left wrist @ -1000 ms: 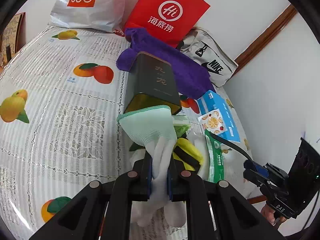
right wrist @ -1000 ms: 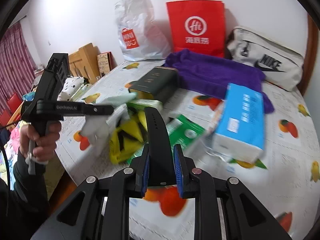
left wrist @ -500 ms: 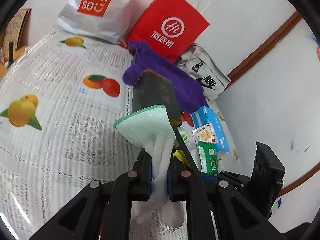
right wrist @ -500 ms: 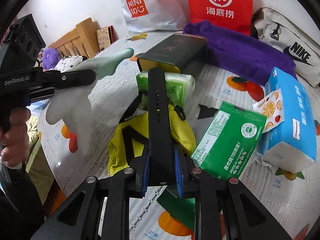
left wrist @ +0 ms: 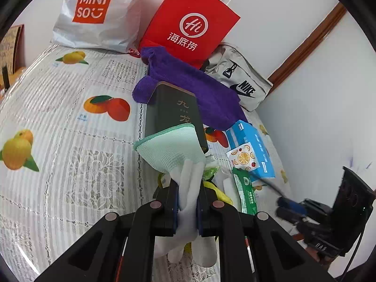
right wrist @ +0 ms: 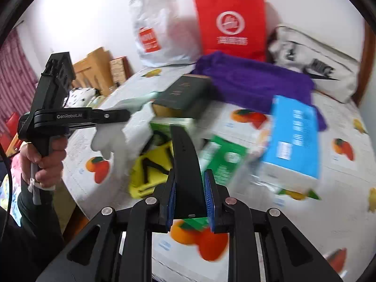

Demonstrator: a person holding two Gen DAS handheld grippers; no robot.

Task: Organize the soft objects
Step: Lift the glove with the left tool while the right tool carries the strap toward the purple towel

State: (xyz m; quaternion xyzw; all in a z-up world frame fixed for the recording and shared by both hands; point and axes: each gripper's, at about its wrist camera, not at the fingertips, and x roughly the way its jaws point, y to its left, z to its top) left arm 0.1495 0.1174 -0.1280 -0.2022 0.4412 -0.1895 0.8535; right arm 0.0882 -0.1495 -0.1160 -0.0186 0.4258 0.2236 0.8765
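Note:
My left gripper (left wrist: 188, 202) is shut on a white glove with a mint-green cuff (left wrist: 174, 148) and holds it above the table; the glove also shows in the right wrist view (right wrist: 122, 129), hanging from the left gripper (right wrist: 127, 115). My right gripper (right wrist: 190, 195) is shut on a black strap (right wrist: 185, 155) held above a yellow cloth item (right wrist: 150, 171). A purple towel (left wrist: 199, 87) lies behind a dark green box (left wrist: 176, 115). The right gripper (left wrist: 289, 209) appears at the right edge of the left wrist view.
On the fruit-print tablecloth (left wrist: 58, 122) lie a blue tissue box (left wrist: 253, 148) and a green wipes pack (left wrist: 244, 192). At the back stand a Miniso bag (left wrist: 94, 11), a red paper bag (left wrist: 190, 25) and a Nike bag (left wrist: 239, 82). A wall is at the right.
The right gripper has pulled back and up with the strap, so the table items look smaller and blurred. The left gripper has shifted slightly, still holding the glove.

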